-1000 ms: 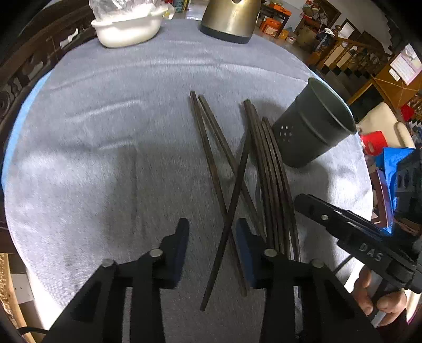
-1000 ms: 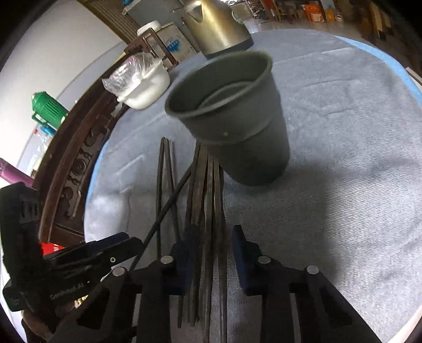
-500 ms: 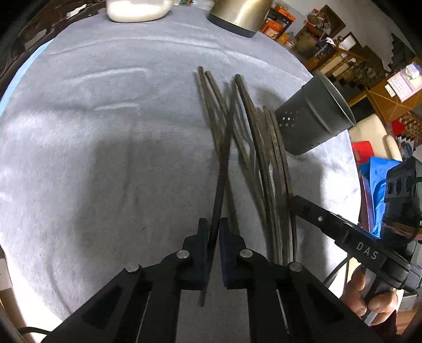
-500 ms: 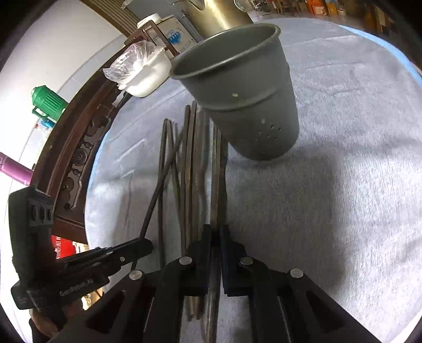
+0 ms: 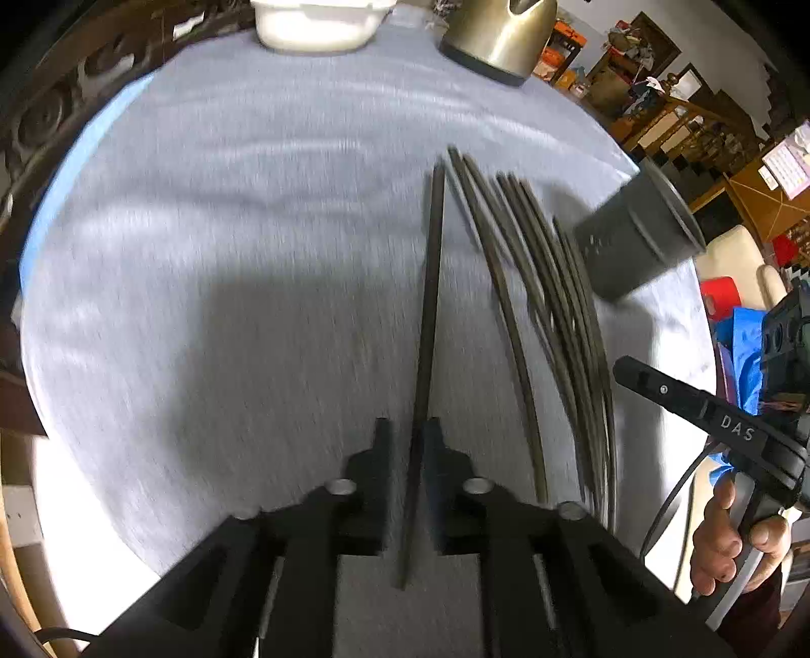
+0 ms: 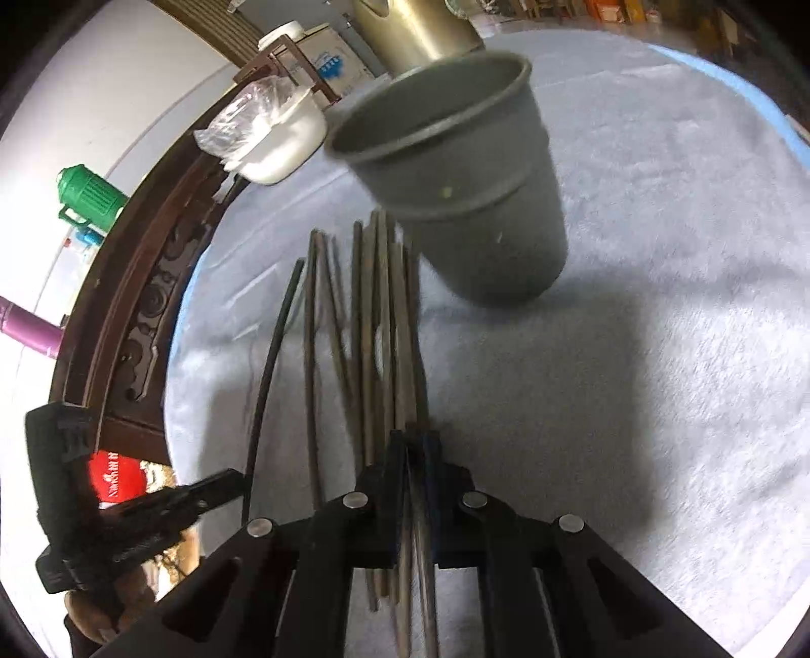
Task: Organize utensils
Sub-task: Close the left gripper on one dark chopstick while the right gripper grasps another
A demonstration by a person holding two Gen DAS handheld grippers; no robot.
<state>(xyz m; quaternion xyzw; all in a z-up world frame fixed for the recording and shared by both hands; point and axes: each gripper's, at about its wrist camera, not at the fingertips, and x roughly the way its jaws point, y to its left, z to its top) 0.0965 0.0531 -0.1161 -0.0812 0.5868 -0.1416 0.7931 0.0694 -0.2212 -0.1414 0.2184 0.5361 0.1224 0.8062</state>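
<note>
Chopsticks: dark brown, one single chopstick nr black. Holder cup: matte dark grey w/ small punched holes low on its side. Table cloth: pale grey-lilac, fuzzy nap; light blue edge on left. Both hand-held grippers black, silver rivets. Far: white bowl, brass-gold kettle. Carved rail dark brown; green jug beyond.

Matte black left gripper with angular link arms, silver round pins at the pivots, flat dark pads. Same build on right gripper, lower centre of its own view. At right edge of left view: white "DAS" lettering, thin black cable, hand round grey handle.
</note>
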